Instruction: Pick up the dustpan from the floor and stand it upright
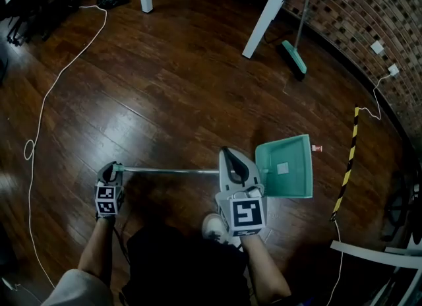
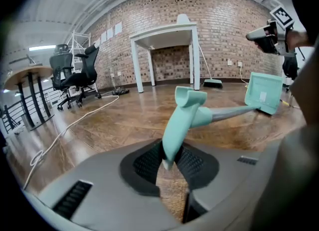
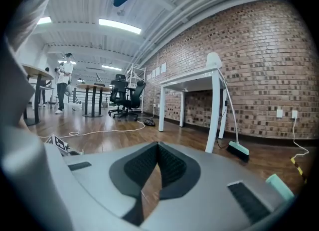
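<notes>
The dustpan has a teal pan (image 1: 287, 166) and a long metal handle (image 1: 171, 171) that runs left across the wood floor. My left gripper (image 1: 115, 168) is shut on the teal grip (image 2: 182, 120) at the handle's end, its pads (image 2: 149, 163) pressing both sides of it. From there the pan (image 2: 263, 93) shows at the far right. My right gripper (image 1: 227, 153) hovers over the handle beside the pan, touching nothing. Its jaws (image 3: 158, 148) meet at the tips with nothing between them. One teal corner of the pan (image 3: 279, 185) peeks in low on the right.
A teal broom (image 1: 295, 57) leans by the white table legs (image 1: 270, 11) near the brick wall. A white cable (image 1: 39, 120) loops over the floor at left. Yellow-black tape (image 1: 349, 159) runs right of the pan. My shoe (image 1: 212, 225) stands just below the handle.
</notes>
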`<state>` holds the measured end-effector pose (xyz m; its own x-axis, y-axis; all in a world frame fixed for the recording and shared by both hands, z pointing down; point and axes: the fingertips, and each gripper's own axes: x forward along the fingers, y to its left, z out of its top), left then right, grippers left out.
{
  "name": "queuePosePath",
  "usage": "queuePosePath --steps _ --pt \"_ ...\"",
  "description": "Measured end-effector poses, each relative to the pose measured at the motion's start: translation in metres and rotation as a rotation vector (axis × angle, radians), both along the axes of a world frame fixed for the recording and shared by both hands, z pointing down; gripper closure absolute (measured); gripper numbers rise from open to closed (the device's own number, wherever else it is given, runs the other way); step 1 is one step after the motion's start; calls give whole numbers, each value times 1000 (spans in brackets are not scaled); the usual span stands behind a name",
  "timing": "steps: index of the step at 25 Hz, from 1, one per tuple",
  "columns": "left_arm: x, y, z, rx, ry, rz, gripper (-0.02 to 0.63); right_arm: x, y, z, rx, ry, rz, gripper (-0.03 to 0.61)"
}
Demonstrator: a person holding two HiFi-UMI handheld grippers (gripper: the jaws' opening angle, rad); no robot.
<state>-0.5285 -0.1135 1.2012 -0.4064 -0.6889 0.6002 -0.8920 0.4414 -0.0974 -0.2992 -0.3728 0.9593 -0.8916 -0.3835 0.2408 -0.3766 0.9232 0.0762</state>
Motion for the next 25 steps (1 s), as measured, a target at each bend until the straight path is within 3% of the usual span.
queuePosePath --steps 4,9,16,21,25 --pt "-4 -8 -38 4 -32 -13 518 8 -4 -22 -9 11 -1 571" --pt "9 -27 -95 -37 -55 -14 517 46 -31 -70 -66 -2 108 571" --pt "38 -73 -209 -85 -67 44 503 95 -59 -185 -70 58 213 571" --pt "73 -128 -301 -112 -172 118 494 101 -67 -287 -70 23 202 571" --pt "104 -167 -344 -137 -201 150 488 118 -71 -337 -126 -59 210 572"
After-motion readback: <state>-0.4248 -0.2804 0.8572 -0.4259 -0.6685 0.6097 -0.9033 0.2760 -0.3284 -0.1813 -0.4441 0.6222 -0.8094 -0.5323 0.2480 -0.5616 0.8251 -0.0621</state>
